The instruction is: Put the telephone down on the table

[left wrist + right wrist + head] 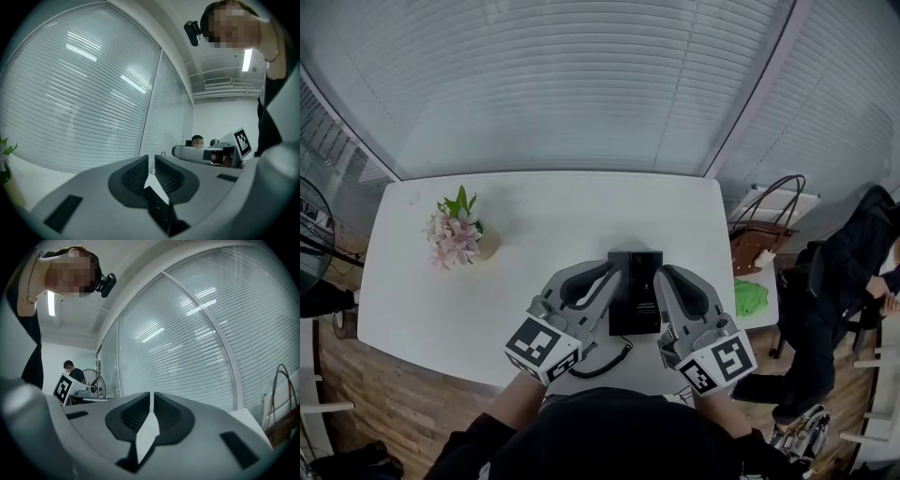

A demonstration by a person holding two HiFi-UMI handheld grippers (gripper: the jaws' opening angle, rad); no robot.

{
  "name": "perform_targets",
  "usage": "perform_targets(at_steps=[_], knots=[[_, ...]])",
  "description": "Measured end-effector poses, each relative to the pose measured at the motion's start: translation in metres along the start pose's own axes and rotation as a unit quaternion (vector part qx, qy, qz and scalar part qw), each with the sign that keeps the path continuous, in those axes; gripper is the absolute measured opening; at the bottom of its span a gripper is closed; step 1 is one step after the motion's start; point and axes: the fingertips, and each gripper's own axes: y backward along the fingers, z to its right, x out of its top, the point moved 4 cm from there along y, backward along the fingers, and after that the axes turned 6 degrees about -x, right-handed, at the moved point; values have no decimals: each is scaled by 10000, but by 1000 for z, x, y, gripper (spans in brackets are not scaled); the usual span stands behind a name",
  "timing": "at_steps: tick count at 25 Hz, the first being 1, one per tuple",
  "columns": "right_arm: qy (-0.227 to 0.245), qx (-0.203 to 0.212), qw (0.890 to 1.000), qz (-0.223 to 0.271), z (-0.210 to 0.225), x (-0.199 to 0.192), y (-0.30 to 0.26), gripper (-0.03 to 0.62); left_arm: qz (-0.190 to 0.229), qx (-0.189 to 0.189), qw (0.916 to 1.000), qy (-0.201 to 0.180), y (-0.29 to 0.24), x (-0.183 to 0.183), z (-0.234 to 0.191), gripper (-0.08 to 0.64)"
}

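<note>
Black telephone (635, 295) appears set down on white table (534, 206)

The telephone lies flat near the table's front edge, its cord (609, 364) curling toward the person. The left gripper (617, 272) and right gripper (661, 277) flank it, each with jaws drawn almost together, clamping nothing that shows. The placing looks done, and little seems left but to move clear.

telephone (635, 286) face detail too small

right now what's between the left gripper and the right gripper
The black telephone sits between the left gripper and the right gripper, one at each side of it; the head view shows this.
</note>
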Motion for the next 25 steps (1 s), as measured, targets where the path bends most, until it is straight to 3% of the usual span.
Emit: perform_targets(at_steps=[10,25], knots=[[15,53,10000,13,-5,0,-1,8,-25,101,9999,79,1,-2,-5,14],[21,12,10000,36,-7,-1,1,6,-70,26,10000,4,3,-2,-2,12]])
